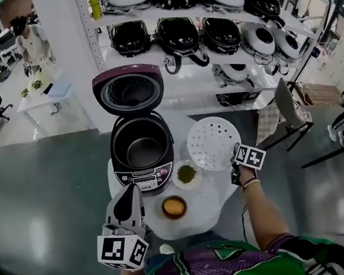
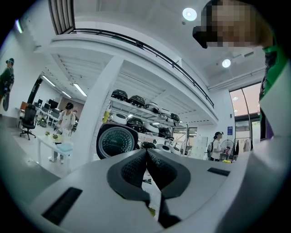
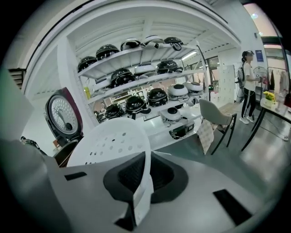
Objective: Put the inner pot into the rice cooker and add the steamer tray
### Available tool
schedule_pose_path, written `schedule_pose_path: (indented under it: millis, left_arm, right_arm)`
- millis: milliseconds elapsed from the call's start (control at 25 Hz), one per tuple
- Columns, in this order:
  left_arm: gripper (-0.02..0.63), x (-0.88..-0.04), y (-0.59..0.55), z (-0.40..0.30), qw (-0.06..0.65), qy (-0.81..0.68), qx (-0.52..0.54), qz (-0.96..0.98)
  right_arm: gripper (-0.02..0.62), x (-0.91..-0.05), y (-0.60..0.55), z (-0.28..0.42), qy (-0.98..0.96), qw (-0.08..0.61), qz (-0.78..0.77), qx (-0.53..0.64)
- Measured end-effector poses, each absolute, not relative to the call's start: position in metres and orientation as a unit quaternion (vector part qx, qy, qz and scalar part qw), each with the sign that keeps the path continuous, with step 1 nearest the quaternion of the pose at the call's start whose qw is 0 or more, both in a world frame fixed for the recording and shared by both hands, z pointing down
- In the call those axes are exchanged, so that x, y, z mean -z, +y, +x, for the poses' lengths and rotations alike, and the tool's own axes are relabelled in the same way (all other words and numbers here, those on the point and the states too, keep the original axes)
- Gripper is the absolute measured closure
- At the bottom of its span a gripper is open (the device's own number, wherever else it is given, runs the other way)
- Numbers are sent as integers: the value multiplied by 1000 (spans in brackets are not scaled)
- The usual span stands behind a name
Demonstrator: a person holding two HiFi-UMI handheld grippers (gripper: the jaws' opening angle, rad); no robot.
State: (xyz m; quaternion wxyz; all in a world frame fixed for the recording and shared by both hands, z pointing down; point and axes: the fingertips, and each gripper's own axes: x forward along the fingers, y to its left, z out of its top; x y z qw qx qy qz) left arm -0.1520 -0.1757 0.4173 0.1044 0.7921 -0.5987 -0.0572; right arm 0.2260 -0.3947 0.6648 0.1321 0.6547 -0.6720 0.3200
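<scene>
The rice cooker [image 1: 139, 146] stands open on the small round white table [image 1: 215, 207], its maroon lid [image 1: 129, 90] upright; the dark inner pot [image 1: 143, 150] sits inside it. My right gripper [image 1: 234, 170] is shut on the rim of the white perforated steamer tray [image 1: 213, 142], held lifted to the right of the cooker. In the right gripper view the steamer tray [image 3: 111, 143] stands on edge between the pads, with the cooker lid [image 3: 63, 116] to its left. My left gripper [image 1: 130, 201] hovers near the cooker's front, shut with nothing in it; its pads [image 2: 135, 169] meet.
A small dish of green stuff [image 1: 186, 174] and a bowl of orange stuff [image 1: 174, 207] sit on the table in front of the cooker. Behind stand shelves of rice cookers [image 1: 206, 28]. A chair [image 1: 288, 112] is to the right; a person [image 3: 249, 84] stands far right.
</scene>
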Motion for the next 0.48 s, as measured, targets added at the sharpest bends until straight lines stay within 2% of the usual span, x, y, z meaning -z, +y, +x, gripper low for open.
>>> schedule_pose_path:
  millis: [480]
  left_arm:
    - [584, -391, -120, -192, 79, -587, 77, 802]
  right_arm:
    - [583, -597, -345, 164, -702, 77, 643, -297]
